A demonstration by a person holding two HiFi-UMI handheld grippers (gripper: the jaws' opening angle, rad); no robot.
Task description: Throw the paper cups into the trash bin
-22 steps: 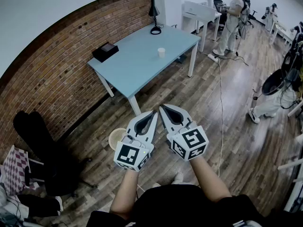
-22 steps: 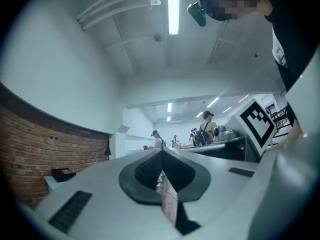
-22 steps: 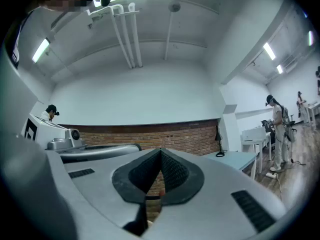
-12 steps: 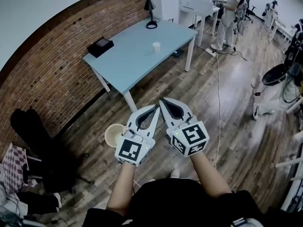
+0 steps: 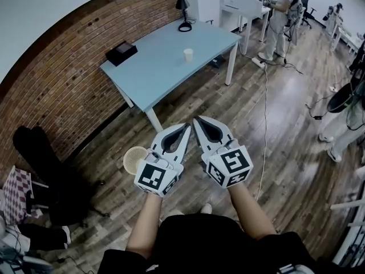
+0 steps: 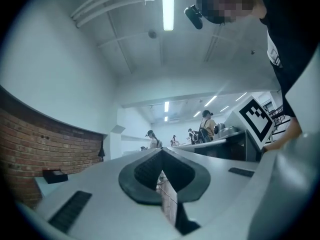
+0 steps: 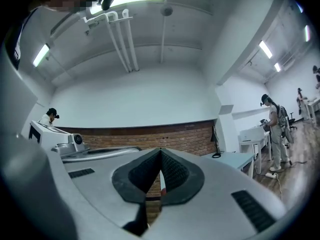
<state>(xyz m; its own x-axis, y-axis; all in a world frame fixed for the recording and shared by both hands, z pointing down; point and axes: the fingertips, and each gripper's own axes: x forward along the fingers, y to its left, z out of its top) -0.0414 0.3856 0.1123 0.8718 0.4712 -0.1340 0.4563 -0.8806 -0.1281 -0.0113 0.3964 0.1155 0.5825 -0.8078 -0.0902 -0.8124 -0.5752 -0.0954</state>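
A white paper cup (image 5: 187,54) stands upright on the light blue table (image 5: 165,73) by the brick wall, far ahead of both grippers. On the wood floor near the table's front leg sits a round beige mesh trash bin (image 5: 134,159), just left of my left gripper. My left gripper (image 5: 186,128) and right gripper (image 5: 197,120) are held side by side at waist height, tips nearly touching, pointing toward the table. Both are shut with nothing in them. In each gripper view the jaws, left (image 6: 161,151) and right (image 7: 160,151), meet at the tip.
A black box (image 5: 121,53) and a black desk lamp (image 5: 183,7) also stand on the table. A dark chair (image 5: 45,170) is at the left by the wall. A white cable (image 5: 265,124) runs across the floor. People stand by white desks (image 5: 242,4) at the back and right.
Both grippers stay shut and close together. The view has shifted slightly, and more of the trash bin shows to the left of my left gripper.
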